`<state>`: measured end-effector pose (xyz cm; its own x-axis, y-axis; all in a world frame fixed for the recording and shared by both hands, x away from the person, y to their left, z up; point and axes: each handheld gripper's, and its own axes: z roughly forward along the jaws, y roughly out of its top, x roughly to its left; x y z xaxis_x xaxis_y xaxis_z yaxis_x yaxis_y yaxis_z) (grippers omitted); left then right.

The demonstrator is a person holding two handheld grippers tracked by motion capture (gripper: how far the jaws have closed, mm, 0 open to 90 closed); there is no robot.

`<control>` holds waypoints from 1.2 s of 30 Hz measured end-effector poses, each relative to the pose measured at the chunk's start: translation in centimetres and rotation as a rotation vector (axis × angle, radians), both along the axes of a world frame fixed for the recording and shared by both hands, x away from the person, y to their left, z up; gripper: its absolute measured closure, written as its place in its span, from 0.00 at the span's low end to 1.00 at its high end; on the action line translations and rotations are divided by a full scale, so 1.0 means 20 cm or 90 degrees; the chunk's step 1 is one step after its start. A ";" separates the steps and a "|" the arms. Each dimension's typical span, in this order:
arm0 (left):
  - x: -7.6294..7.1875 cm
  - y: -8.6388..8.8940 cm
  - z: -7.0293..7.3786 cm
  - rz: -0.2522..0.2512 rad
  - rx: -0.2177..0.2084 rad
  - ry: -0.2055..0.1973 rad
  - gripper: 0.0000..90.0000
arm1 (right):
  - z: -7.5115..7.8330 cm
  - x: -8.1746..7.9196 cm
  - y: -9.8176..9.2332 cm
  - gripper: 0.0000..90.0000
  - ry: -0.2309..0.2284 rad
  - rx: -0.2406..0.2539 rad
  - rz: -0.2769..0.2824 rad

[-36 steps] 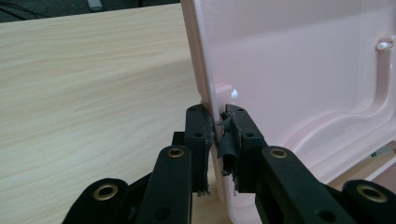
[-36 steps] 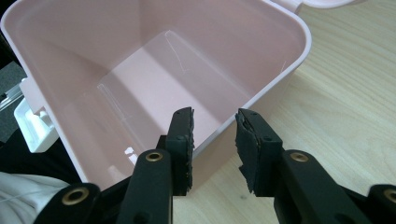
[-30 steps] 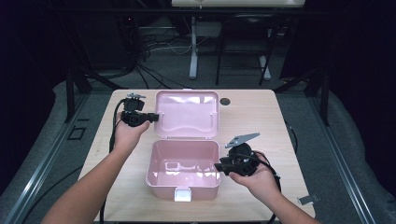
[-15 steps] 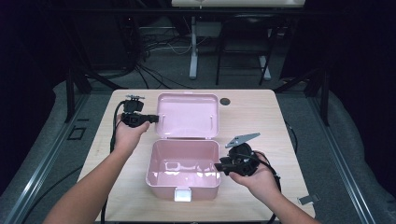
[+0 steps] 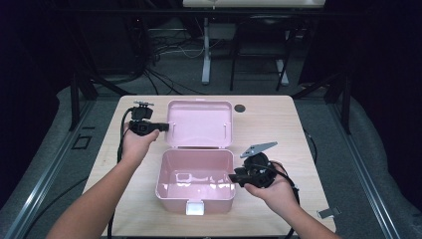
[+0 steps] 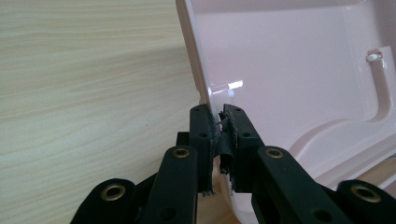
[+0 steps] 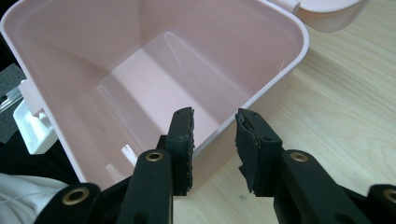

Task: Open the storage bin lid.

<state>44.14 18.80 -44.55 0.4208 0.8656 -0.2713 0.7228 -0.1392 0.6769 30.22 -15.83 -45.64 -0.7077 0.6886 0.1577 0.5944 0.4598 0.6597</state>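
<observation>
On the wooden table [image 5: 278, 129], the pink box [image 5: 195, 181] sits mid-table with its lid [image 5: 200, 123] swung open behind it, the left gripper [image 6: 217, 122] pinching the lid's left edge while the right gripper [image 7: 214, 135] straddles the box's right wall, jaws apart.

A light wooden table [image 5: 278, 129] with rounded corners carries an open pink plastic box [image 5: 195, 199] near its front middle, the box's lid [image 5: 199, 124] laid back flat behind it, and a small dark round disc [image 5: 240, 108] sits just beyond the lid's far right corner.
</observation>
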 end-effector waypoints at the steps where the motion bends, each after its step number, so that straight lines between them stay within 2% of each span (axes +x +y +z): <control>1: 0.00 0.00 0.00 -0.001 0.000 0.001 0.92 | 0.00 0.00 0.00 0.75 0.000 0.000 0.000; 16: 0.01 0.01 -0.03 0.005 -0.005 0.021 0.91 | 0.00 0.00 -0.01 0.75 -0.001 0.000 0.003; 36: 0.02 0.01 -0.04 0.009 0.001 0.028 0.90 | 0.00 0.00 0.00 0.75 0.000 0.000 -0.001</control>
<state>44.55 18.90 -45.38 0.3965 0.8716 -0.2882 0.7536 -0.1298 0.6444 30.18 -15.88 -45.66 -0.7066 0.6896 0.1583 0.5954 0.4587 0.6596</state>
